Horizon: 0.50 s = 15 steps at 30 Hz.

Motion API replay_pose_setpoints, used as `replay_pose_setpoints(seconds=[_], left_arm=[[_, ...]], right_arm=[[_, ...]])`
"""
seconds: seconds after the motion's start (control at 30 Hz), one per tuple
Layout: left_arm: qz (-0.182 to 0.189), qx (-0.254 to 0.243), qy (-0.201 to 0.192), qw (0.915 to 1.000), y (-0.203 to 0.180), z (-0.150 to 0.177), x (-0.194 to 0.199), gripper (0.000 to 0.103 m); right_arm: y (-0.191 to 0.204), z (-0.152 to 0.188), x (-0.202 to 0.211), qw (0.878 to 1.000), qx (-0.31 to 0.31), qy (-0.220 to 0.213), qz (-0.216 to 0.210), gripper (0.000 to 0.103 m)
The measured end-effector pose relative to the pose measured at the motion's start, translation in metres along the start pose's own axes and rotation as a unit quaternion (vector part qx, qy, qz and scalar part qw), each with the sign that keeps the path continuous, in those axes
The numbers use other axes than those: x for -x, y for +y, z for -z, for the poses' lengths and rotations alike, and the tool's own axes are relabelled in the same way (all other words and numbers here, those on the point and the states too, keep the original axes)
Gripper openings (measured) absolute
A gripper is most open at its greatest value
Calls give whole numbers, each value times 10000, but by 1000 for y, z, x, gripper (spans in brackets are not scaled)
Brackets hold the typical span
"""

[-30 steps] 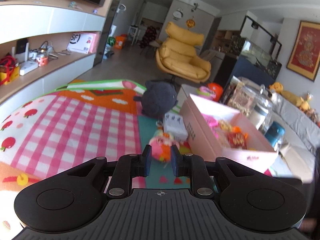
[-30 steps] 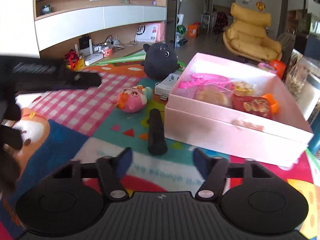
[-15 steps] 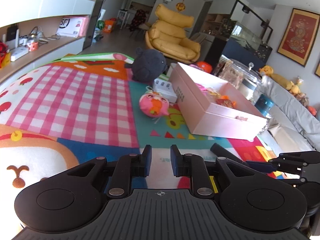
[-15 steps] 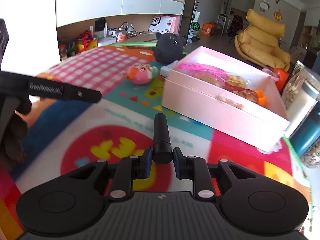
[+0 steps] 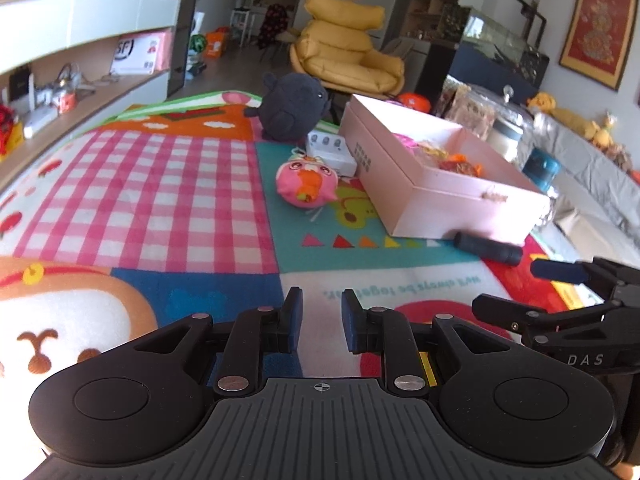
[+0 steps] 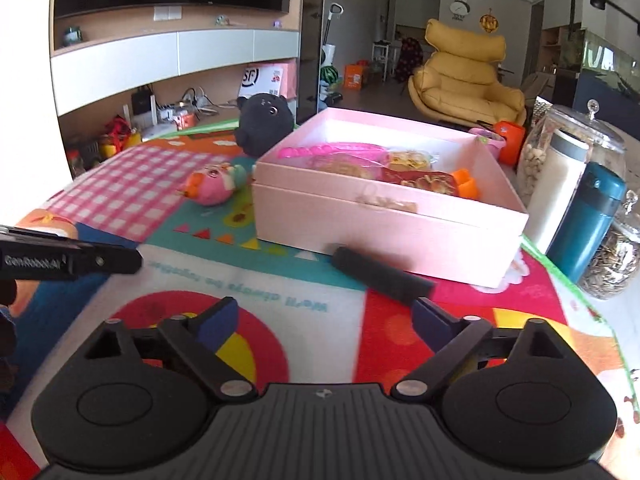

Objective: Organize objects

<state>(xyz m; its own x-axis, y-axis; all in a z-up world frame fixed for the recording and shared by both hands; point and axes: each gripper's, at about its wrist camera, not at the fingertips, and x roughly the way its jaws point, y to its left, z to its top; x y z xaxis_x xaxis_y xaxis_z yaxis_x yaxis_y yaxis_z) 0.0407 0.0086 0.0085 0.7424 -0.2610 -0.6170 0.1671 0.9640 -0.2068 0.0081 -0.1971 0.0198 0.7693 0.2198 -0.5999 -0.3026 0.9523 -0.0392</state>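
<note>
1. The right gripper (image 6: 324, 316) hovers low over the play mat (image 6: 256, 280) with its 2 fingers spread wide and nothing between them.
2. The black cylinder (image 6: 380, 274) lies flat on the mat just ahead of that gripper, nearer its right finger than its left. One end almost meets the right fingertip, though actual contact cannot be told; the other end points toward the pink box (image 6: 384, 220).
3. The cylinder rests close against the front wall of the box, outside it. In the left wrist view the cylinder (image 5: 488, 247) lies at the box's near corner, on the border of the teal and red patches.
4. The left gripper (image 5: 319, 318) sits well to the left of the cylinder, its 2 fingers nearly together with a narrow gap, gripping nothing.
5. The open box (image 5: 440, 196) holds a pink plastic piece, snack packets and an orange item.
6. A pink plush toy (image 5: 306, 184) lies on the mat left of the box, apart from both grippers.
7. A dark plush toy (image 5: 292, 106) stands behind it.
</note>
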Motion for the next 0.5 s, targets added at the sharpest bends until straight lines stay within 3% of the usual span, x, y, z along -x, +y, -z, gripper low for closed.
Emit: replay_pose_setpoints(seconds=[0.07, 0.13, 0.33, 0.5], left_arm=[[-88, -225, 54, 9997, -7, 0, -1, 27], [-92, -388, 111, 9991, -13, 0, -2, 40], [-104, -1081, 270, 9937, -41, 5, -7, 60], [315, -1129, 460, 9920, -49, 6, -6, 68]], right_arm=[[-4, 0, 3, 9998, -151, -83, 27, 97], [-13, 1, 5, 9989, -449, -151, 9, 102], [-24, 4, 8, 9957, -871, -293, 112, 103], [-24, 4, 7, 9954, -896, -304, 175, 103]])
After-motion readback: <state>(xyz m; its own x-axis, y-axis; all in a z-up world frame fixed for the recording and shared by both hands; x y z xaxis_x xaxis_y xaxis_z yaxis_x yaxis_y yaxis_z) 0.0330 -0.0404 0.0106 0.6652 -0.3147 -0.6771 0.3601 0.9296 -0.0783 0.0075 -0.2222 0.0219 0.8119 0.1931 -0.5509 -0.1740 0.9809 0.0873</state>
